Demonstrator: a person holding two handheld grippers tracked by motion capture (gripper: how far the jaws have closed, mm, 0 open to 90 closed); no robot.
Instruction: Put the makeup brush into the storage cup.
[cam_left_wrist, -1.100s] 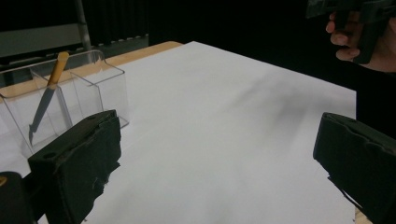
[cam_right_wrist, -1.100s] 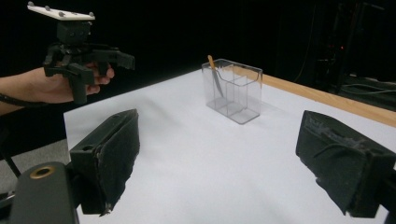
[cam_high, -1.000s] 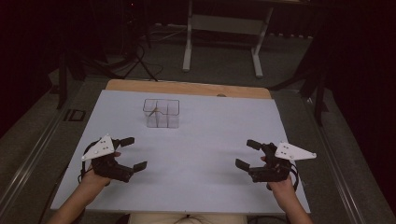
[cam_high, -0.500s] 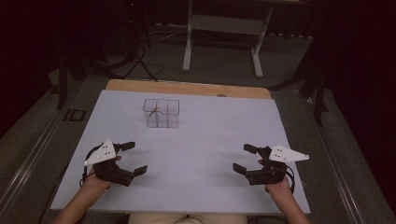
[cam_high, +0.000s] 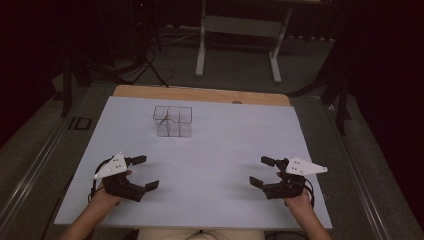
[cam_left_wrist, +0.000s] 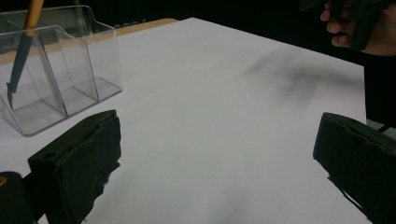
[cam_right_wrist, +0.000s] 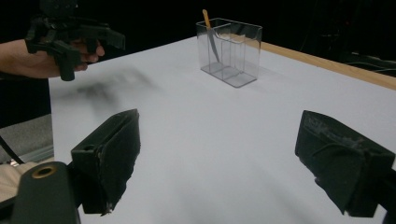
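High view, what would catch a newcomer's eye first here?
The clear plastic organizer stands alone toward the far side of the white table, left of its middle, with a wooden-handled tool leaning in one end compartment. Nearer the person, the left hand-held gripper and the right hand-held gripper are held over the near corners, jaws wide open and holding nothing.

Desk (cam_high: 215, 150): white sheet over wood top. Clear divided organizer (cam_high: 172, 121) rests on it toward 11 o'clock from centre.
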